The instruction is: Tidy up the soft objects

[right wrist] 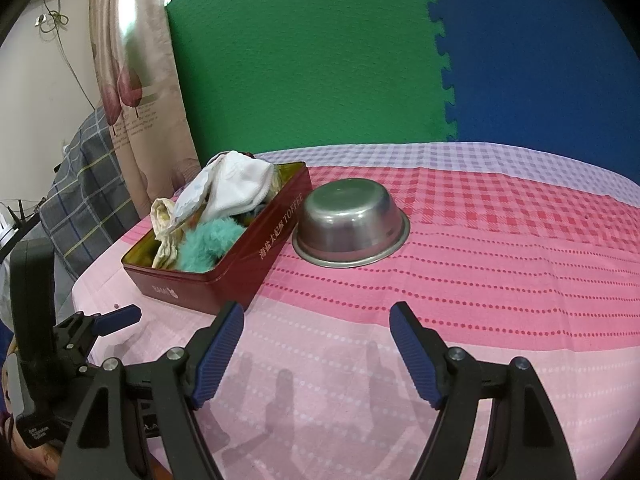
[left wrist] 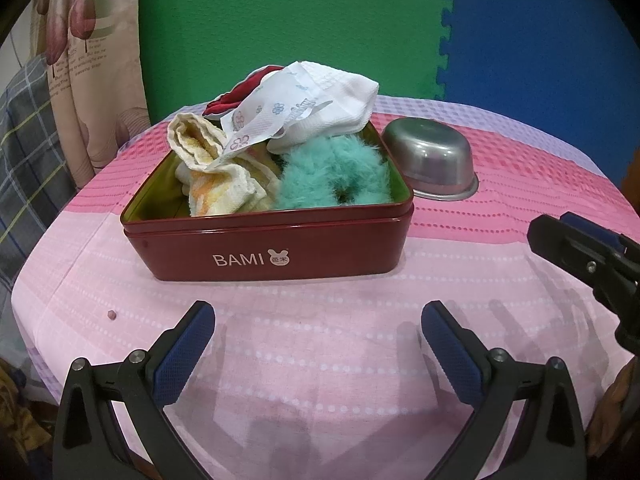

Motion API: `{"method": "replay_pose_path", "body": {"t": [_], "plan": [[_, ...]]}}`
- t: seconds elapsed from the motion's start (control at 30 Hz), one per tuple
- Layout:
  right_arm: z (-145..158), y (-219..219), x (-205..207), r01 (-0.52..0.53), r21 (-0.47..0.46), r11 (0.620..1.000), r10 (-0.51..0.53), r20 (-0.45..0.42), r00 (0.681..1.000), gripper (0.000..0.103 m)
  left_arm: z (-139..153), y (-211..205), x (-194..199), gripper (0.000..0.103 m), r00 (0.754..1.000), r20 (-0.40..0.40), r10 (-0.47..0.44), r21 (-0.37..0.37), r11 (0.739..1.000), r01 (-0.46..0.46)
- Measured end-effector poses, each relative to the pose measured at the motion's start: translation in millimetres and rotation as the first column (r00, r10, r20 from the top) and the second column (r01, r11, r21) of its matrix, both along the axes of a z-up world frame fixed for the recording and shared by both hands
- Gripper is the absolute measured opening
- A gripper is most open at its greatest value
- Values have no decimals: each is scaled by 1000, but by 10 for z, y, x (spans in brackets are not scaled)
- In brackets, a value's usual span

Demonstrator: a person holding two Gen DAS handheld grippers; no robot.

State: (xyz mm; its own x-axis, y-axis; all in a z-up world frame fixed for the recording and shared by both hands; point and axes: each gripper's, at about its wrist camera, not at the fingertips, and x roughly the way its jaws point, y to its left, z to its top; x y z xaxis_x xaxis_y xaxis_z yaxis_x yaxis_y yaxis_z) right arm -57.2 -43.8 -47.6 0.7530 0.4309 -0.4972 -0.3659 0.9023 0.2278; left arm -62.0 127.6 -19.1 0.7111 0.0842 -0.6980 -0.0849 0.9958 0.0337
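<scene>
A red BAMI tin (left wrist: 264, 254) stands on the pink tablecloth and holds soft things: a teal fluffy scrunchie (left wrist: 334, 178), a yellow-white cloth (left wrist: 212, 172), a white cloth with a printed wrapper (left wrist: 304, 100) on top, and a red item (left wrist: 240, 94) behind. The tin also shows in the right wrist view (right wrist: 240, 256). My left gripper (left wrist: 318, 328) is open and empty, just in front of the tin. My right gripper (right wrist: 318, 332) is open and empty, to the right of the tin; it shows at the right edge of the left wrist view (left wrist: 580, 248).
An upturned steel bowl (right wrist: 350, 220) sits right of the tin, close to it. The tablecloth (right wrist: 500, 260) stretches right and forward. Green and blue foam mats (right wrist: 320, 60) form the back wall. A curtain (right wrist: 136, 80) and plaid fabric (right wrist: 84, 184) lie left.
</scene>
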Motion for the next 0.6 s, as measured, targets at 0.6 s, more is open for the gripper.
{"method": "replay_pose_path", "body": {"t": [0.6], "plan": [[-6, -4, -6, -8, -3, 1000, 8, 1, 1000, 77, -11, 4, 16, 102, 1000, -16, 5, 8, 1000, -5]]}}
